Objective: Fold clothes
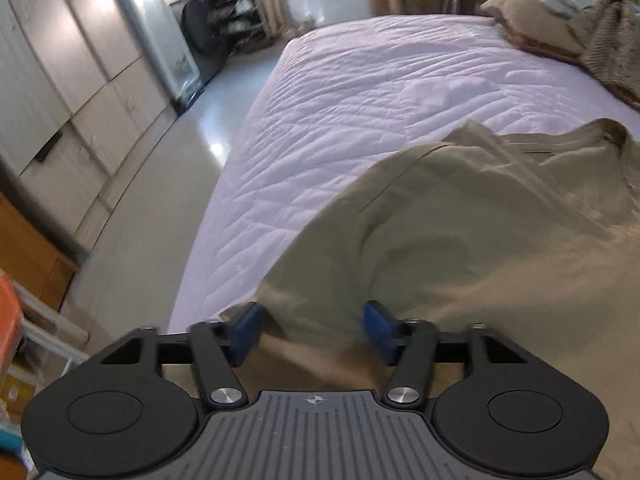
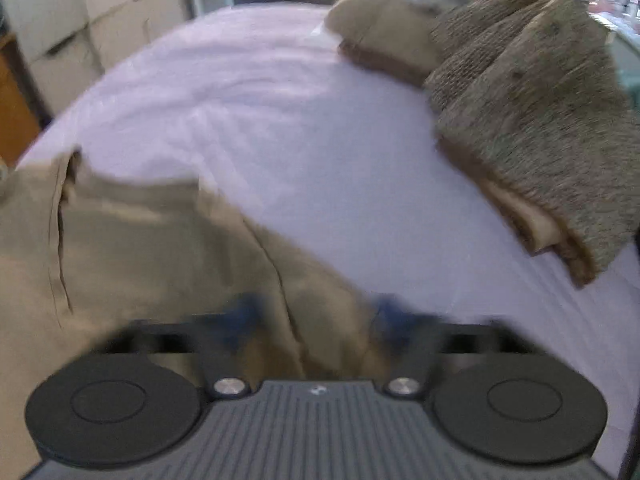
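A khaki garment [image 1: 480,248] lies spread over the near right part of the bed; its seams and a pocket slit show. My left gripper [image 1: 314,330] is at the garment's near left edge, its blue pads [image 1: 246,332] wide apart, with a hump of cloth between them. In the blurred right wrist view the same khaki garment [image 2: 140,248] covers the lower left. My right gripper [image 2: 316,320] stands over the garment's right edge, its fingers spread wide and a fold of cloth between them. Neither pair of pads presses the cloth.
The bed has a pale lilac quilted cover [image 1: 380,92]. A folded brown knitted garment [image 2: 532,120] and a tan folded pile [image 2: 384,36] lie at the far right. Left of the bed are bare floor [image 1: 160,184], a wardrobe [image 1: 60,80] and shelves.
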`<state>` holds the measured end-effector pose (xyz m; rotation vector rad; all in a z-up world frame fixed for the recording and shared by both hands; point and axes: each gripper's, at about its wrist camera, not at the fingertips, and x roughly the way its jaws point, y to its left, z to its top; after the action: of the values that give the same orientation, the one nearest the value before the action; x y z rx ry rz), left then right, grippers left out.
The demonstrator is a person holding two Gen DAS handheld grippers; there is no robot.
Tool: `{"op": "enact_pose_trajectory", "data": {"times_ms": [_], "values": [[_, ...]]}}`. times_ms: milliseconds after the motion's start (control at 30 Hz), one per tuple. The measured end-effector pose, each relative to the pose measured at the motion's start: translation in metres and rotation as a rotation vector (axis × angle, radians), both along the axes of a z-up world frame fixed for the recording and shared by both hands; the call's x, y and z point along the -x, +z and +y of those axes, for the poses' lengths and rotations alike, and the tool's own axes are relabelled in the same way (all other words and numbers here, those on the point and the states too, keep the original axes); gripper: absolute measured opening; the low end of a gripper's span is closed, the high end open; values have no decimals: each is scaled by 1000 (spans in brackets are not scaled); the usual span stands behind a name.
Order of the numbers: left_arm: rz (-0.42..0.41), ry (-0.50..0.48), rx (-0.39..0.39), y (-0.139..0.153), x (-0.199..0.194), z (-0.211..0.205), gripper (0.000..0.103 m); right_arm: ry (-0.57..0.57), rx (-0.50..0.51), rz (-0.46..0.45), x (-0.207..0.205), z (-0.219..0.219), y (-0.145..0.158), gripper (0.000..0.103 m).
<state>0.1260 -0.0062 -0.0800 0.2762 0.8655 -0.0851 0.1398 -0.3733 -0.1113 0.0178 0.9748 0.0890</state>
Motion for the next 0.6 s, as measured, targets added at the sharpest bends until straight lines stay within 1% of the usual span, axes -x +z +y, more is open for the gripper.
{"op": "enact_pose_trajectory", "data": {"times_ms": [33,67,100,167,233,267,300,333,367,433,500,567,600], "values": [[-7,-7,-3,-2,1,-4,28,-3,-37,10,0,-3,3,6],[-17,-13,-18,-3,1,-8,26,-4,-70,21,0,-6,6,6],[-26,-18,-32,-5,2,-12,25,6,-77,38,-1,-8,6,6],[-37,-23,-46,-6,2,-17,25,-11,-177,79,-4,-17,4,7],[-31,-15,-29,-5,1,-14,25,-10,-329,139,-5,-31,-2,10],[-28,-11,-20,-4,0,-13,25,-17,-349,149,-2,-35,-2,16],[-26,0,-14,-4,-1,-11,29,-23,-363,157,0,-38,-2,28],[-24,13,-9,-4,-3,-9,33,-21,-344,152,1,-39,-2,30],[-24,22,-3,-4,-4,-8,34,-14,-328,144,1,-39,-3,29],[-32,33,-23,-5,-5,-10,34,-6,-283,128,1,-33,-2,25],[-42,44,-51,-6,-6,-12,34,-6,-186,105,0,-23,1,13],[-52,54,-78,-7,-7,-14,34,13,-64,70,1,-9,5,9],[-57,59,-92,-8,-7,-15,32,29,6,48,2,-1,7,8]]}}
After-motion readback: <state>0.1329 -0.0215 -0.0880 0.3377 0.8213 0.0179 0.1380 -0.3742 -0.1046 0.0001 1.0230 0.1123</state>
